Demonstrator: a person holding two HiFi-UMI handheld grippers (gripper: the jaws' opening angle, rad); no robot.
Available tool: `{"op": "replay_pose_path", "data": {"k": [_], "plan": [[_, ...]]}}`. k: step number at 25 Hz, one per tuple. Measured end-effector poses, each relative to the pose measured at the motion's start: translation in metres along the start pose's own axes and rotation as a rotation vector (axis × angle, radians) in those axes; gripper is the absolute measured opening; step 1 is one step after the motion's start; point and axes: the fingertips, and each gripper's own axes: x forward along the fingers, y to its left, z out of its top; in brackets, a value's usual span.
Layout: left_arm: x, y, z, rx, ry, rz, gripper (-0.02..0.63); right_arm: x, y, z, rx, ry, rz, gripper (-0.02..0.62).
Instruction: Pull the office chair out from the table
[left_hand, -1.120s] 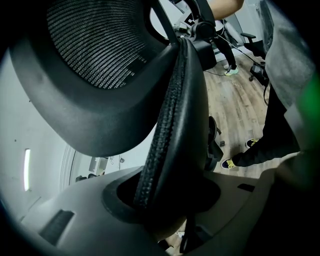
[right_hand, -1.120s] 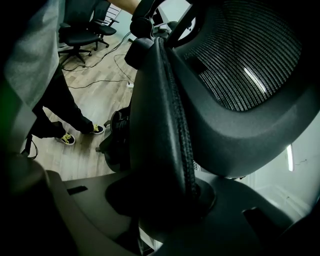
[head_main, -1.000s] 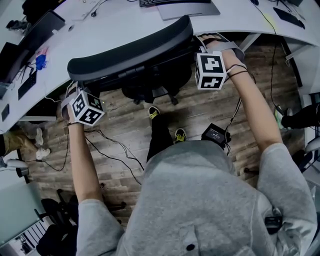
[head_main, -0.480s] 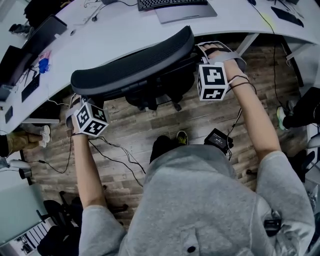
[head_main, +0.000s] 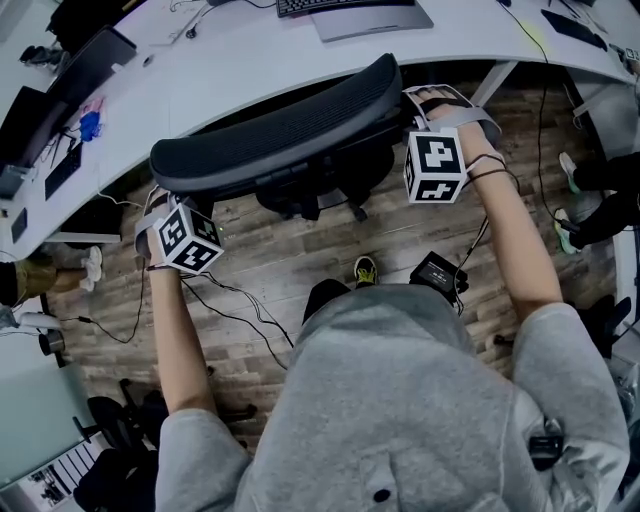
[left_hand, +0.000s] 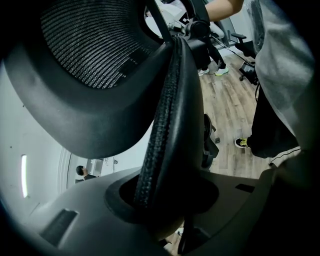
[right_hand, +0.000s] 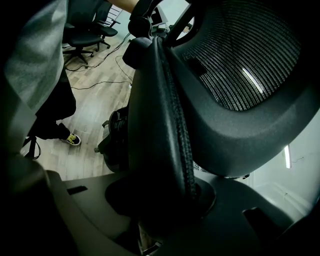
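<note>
The black mesh-backed office chair (head_main: 280, 130) stands with its seat under the white curved table (head_main: 200, 60). In the head view my left gripper (head_main: 160, 198) is at the left end of the backrest and my right gripper (head_main: 416, 100) at the right end. The left gripper view shows the padded backrest edge (left_hand: 170, 125) running down between the jaws of the left gripper (left_hand: 165, 200). These jaws have just been closing, and they press on the edge. The right gripper (right_hand: 160, 200) is shut on the opposite backrest edge (right_hand: 160, 125) in the same way.
A keyboard (head_main: 340, 5) and dark monitors (head_main: 40, 100) lie on the table. Cables (head_main: 230, 300) and a black power brick (head_main: 435, 272) lie on the wood floor by my shoe (head_main: 365, 270). Another chair's base (head_main: 120, 420) is at lower left.
The chair back and both grippers have shifted a little away from the table, toward me. My leg has stepped back, so less of it shows under the chair.
</note>
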Motion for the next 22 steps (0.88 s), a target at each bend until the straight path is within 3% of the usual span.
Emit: {"op": "replay_pose_path", "data": {"k": [22], "plan": [[-0.046,-0.058,0.019,0.053,0.000,-0.037,0.121,-0.056,0.047,-0.014,0.003,0.001,-0.003,0.137]]}}
